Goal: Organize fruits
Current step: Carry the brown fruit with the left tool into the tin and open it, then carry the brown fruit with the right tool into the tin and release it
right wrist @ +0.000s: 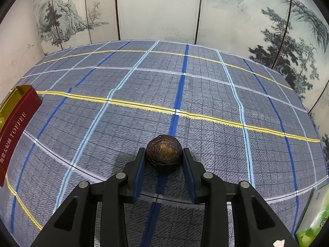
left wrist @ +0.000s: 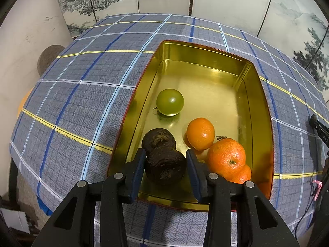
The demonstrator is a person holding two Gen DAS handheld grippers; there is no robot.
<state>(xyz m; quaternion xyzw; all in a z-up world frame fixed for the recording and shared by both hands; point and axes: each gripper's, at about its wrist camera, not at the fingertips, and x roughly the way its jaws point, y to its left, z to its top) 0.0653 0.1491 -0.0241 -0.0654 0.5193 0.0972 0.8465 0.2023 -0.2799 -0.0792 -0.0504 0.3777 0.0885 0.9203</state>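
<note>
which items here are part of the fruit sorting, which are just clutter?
Job: gold tin, green fruit, oranges, dark fruit in left gripper, dark fruit in right gripper.
Lying about: green packet, folding screen.

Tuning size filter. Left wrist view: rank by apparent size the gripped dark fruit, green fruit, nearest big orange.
1. gripped dark fruit, though nearest the camera, so inflated
2. nearest big orange, close behind; unsure against 1
3. green fruit, smallest, but farthest away
</note>
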